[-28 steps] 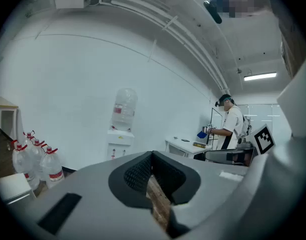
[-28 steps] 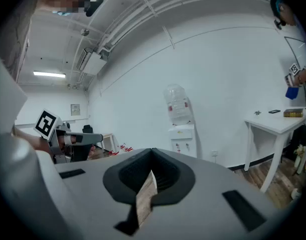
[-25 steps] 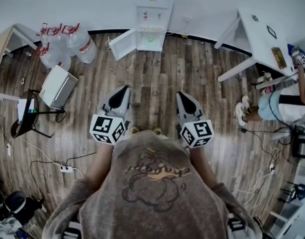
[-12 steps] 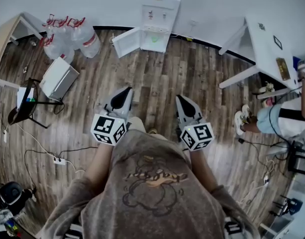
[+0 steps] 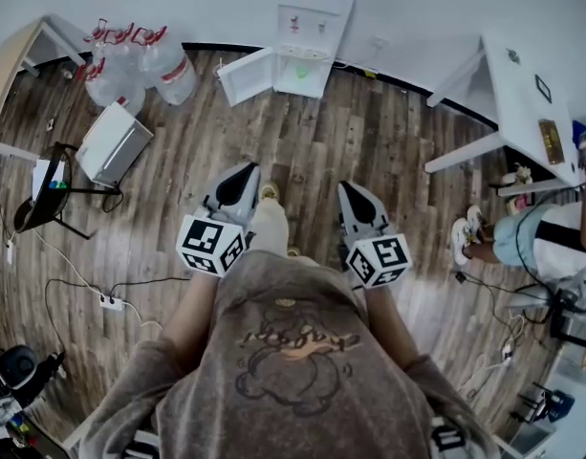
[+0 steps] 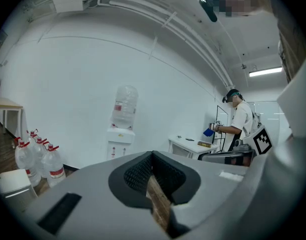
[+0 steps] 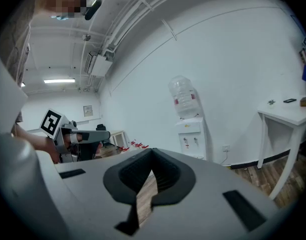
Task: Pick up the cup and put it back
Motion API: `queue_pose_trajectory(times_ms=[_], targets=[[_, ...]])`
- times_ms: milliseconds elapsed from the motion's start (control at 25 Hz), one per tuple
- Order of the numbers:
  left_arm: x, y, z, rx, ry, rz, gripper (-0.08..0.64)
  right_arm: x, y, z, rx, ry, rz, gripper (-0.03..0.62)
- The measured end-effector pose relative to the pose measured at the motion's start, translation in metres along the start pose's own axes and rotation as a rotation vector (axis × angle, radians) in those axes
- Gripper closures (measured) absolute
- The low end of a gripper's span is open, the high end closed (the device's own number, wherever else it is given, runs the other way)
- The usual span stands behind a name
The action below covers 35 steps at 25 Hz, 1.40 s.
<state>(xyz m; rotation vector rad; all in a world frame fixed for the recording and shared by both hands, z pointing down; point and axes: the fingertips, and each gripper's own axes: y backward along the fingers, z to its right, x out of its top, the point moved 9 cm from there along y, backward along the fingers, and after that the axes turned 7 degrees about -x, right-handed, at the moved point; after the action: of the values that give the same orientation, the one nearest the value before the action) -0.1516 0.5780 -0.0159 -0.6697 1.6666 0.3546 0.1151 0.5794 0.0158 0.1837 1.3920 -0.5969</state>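
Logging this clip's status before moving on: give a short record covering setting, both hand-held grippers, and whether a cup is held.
Setting: brown wood-plank floor, tall white water dispenser ahead, lower door open
Left hand-held gripper: jaws together, empty
Right hand-held gripper: jaws together, empty
Cup: none held; small green item inside dispenser compartment, too small to identify
Nearby: clear red-capped water jugs, white rectangular table

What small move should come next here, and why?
Probably a step forward toward the water dispenser. The left gripper and right gripper are both shut with nothing between their jaws, over wooden floor, and the dispenser, whose open compartment holds a small green item that may be the cup, stands too far ahead to reach.
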Motion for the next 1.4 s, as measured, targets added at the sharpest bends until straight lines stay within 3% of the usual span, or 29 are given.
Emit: queue_pose_trajectory(times_ms=[360, 640, 1080, 1400], targets=[[0.013, -0.053, -0.048, -0.005, 0.015, -0.015, 0.557, 0.009, -0.062, 0.027, 0.006, -0.035, -0.020, 0.600], [0.037, -0.118, -0.098, -0.055, 0.013, -0.035, 0.557, 0.041, -0.132, 0.054, -0.003, -0.026, -0.029, 0.598], [0.077, -0.205, -0.185, -0.134, -0.003, -0.063, 0.557, 0.081, -0.229, 0.089, -0.084, -0.036, -0.013, 0.598], [0.085, -0.254, -0.233, -0.200, -0.013, -0.072, 0.557, 0.090, -0.277, 0.103, -0.147, -0.030, -0.003, 0.597]])
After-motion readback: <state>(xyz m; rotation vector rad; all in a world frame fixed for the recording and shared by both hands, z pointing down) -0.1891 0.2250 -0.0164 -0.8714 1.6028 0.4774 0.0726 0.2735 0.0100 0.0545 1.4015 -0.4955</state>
